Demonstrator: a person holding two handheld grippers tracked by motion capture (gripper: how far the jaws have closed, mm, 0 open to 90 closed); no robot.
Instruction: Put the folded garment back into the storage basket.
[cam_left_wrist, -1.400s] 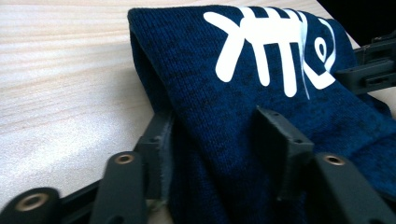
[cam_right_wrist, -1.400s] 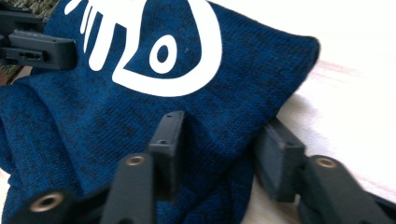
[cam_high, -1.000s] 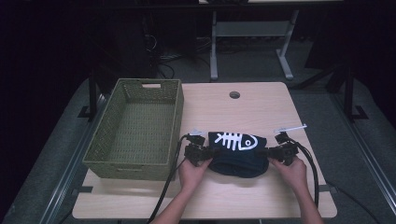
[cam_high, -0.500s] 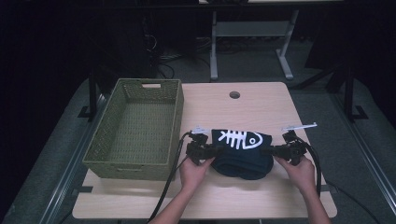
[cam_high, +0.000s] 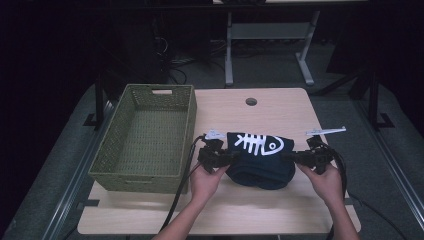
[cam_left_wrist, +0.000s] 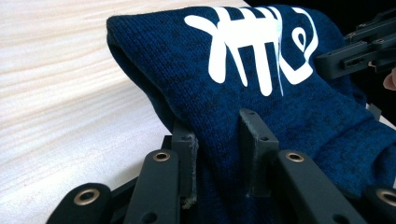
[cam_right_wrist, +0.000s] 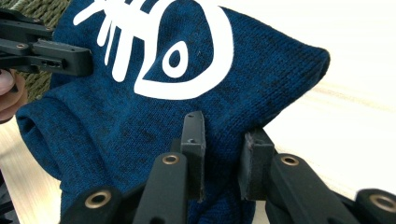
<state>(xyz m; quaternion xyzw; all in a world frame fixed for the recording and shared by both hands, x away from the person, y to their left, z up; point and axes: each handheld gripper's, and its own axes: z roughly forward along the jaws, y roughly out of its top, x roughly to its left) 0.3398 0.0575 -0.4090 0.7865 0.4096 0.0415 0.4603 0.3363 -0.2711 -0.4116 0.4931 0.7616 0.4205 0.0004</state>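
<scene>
Above the near middle of the pale wooden counter, right of the green woven basket, the folded dark-blue knitted garment with a white fishbone print is hanging between the left tool and right tool, each clamping one end, likely needing a level carry leftward into the basket.

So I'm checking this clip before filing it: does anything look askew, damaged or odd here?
Nothing stands out. The blue knit garment with the white fish-bone print is pinched at each end by the left gripper and the right gripper, sagging in folds between them. The green woven basket sits square on the table.
</scene>
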